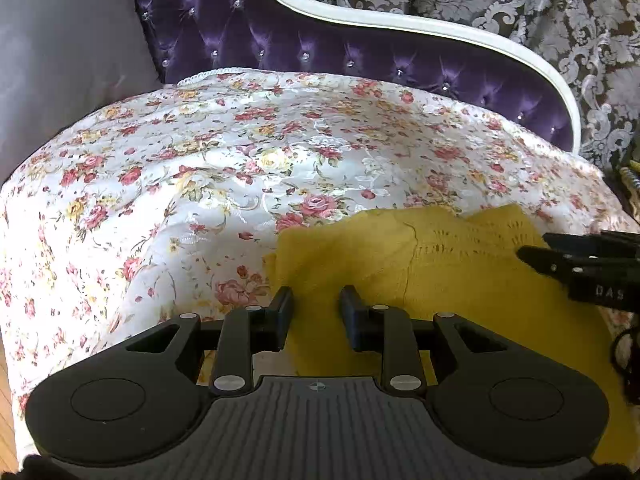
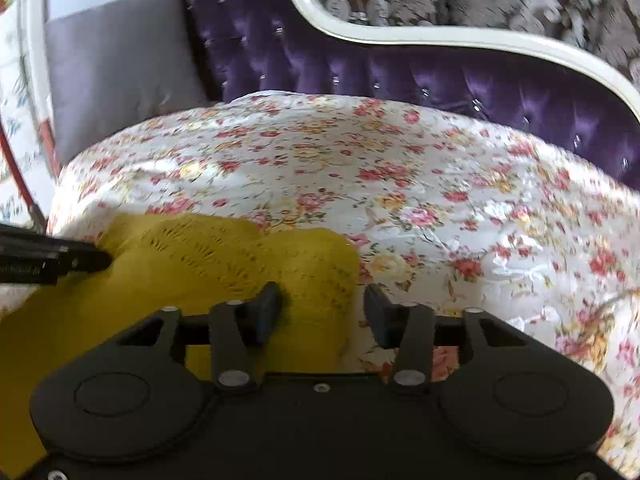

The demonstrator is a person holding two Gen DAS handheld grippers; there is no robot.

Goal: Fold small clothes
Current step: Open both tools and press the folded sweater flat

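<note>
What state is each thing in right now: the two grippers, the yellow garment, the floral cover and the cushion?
Left gripper: open, over the garment's left part.
Right gripper: open, straddling the garment's right edge.
Yellow knit garment: lying on the cover, rumpled.
Floral cover: spread over the seat, slightly wrinkled.
Grey cushion: propped against the sofa back.

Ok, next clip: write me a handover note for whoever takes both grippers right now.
Left gripper: open, fingers over the left part of the mustard-yellow knit garment, nothing clamped.
Right gripper: open, straddling the garment's right edge, nothing clamped.
The garment lies bunched on the floral bedspread, in front of the purple tufted headboard.
Done: no neat fold visible.
Left: grip the edges, spread it flat, fold it.
</note>
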